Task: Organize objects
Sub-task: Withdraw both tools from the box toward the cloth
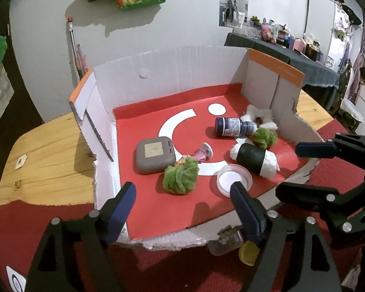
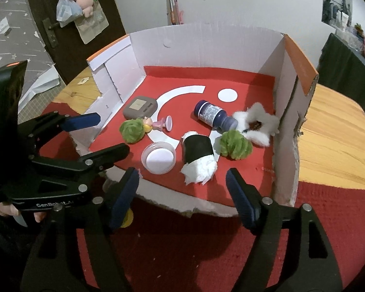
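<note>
- Right now everything sits inside the cardboard box (image 2: 206,48) on the desk (image 2: 335,141); box has a red floor, its near wall torn low.
- Grey case (image 1: 155,154) near the box's left wall; green pompom (image 1: 181,176) just beside it, small pink figurine (image 1: 203,154) touching the pompom.
- Clear round lid (image 2: 159,157) near the front edge, middle.
- Black-banded white roll (image 2: 198,160) just beside the lid, lying down.
- Dark bottle (image 2: 214,118) on its side, cap end against the white fluffy flower (image 2: 258,126) by the right wall; second green pompom (image 2: 234,144) in front of them.
- Small jar with yellow cap (image 1: 249,253) outside the front wall, on the red mat (image 2: 328,219).
- Left gripper (image 1: 182,208) hovers over the front edge, tilted down, jaws wide, nothing between.
- Right gripper (image 2: 182,194) beside it, same tilt, jaws wide, empty.
</note>
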